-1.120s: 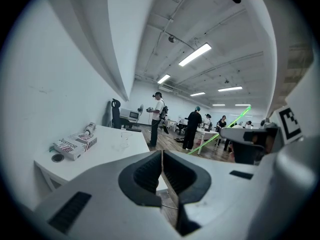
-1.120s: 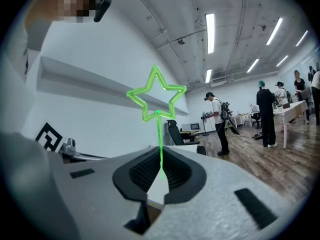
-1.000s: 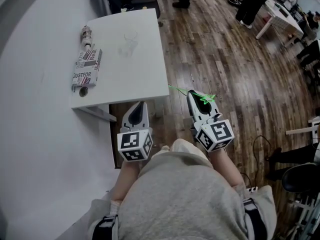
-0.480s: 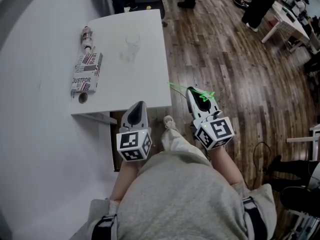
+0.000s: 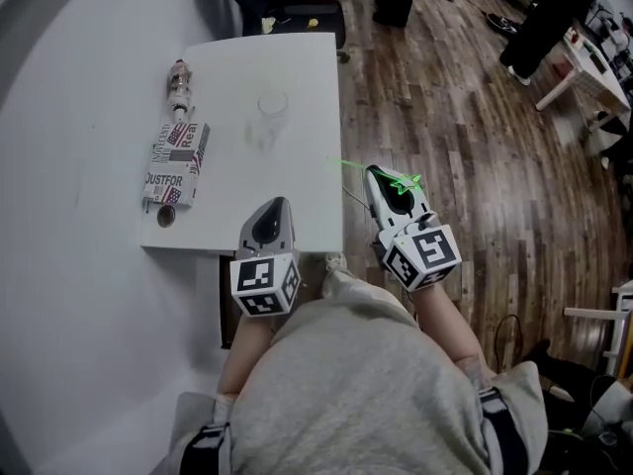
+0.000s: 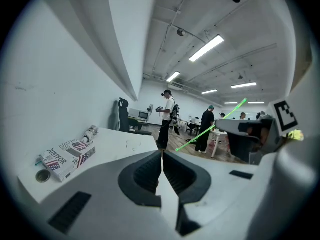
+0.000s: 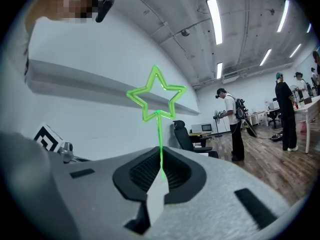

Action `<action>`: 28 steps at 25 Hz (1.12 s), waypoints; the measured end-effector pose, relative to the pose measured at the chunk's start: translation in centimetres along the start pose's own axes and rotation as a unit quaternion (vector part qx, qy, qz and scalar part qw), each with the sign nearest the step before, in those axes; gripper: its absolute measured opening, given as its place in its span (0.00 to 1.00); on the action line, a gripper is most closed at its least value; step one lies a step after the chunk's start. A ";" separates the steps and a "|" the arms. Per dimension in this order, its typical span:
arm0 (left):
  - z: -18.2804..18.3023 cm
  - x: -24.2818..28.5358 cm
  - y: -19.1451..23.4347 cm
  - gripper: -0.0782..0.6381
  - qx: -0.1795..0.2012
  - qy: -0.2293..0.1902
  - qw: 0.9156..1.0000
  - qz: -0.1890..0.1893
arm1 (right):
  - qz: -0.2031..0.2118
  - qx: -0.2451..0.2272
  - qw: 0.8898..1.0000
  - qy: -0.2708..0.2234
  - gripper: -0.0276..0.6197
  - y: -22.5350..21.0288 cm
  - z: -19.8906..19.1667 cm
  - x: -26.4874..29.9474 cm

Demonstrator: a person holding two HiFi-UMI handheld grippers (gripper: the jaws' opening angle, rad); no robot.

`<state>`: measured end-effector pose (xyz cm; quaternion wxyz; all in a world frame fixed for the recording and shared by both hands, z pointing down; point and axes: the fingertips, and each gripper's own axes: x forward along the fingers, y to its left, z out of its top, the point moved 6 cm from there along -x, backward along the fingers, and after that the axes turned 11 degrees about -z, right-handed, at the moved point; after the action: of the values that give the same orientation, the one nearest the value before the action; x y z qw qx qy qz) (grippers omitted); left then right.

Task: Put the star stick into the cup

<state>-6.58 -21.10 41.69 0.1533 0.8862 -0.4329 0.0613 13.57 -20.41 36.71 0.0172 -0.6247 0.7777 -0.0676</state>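
The green star stick (image 5: 401,185) is pinched in my right gripper (image 5: 381,174), which is shut on its thin stem; the star head (image 7: 155,95) stands above the jaws and the stem's free end (image 5: 346,165) points left toward the table edge. A clear glass cup (image 5: 271,106) stands upright on the white table (image 5: 297,206), beyond and left of that gripper. My left gripper (image 5: 268,209) hovers over the table's near edge, jaws pressed together with nothing in them. In the left gripper view the stick (image 6: 210,129) crosses at the right.
A printed carton (image 5: 177,160), a small bottle (image 5: 179,78) and a round cap (image 5: 166,216) lie along the table's left side by the white wall. A dark chair (image 5: 297,13) stands past the far end. People (image 5: 539,18) walk on the wooden floor to the right.
The table and cup have drawn closer. My left gripper now hangs over the table's near edge, and the right one with the stick has come up beside its right edge.
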 end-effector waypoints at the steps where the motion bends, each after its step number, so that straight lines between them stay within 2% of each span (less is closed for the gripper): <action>1: 0.3 0.7 0.3 0.12 -0.001 -0.001 1.000 0.003 | 0.004 0.000 1.000 0.001 0.06 -0.3 0.1 0.9; 21: 1.2 8.5 6.7 0.12 -0.044 0.006 0.994 0.102 | 0.107 -0.013 0.993 0.049 0.06 -3.0 -1.9 16.7; 28: 0.9 10.9 8.5 0.12 -0.054 0.013 0.991 0.121 | 0.135 -0.019 0.989 0.061 0.06 -3.0 -3.0 21.5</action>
<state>-6.56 -34.45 45.31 0.1981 0.8167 -0.5377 0.0674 11.44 -41.75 41.35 -0.0331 -0.5086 0.8559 -0.0878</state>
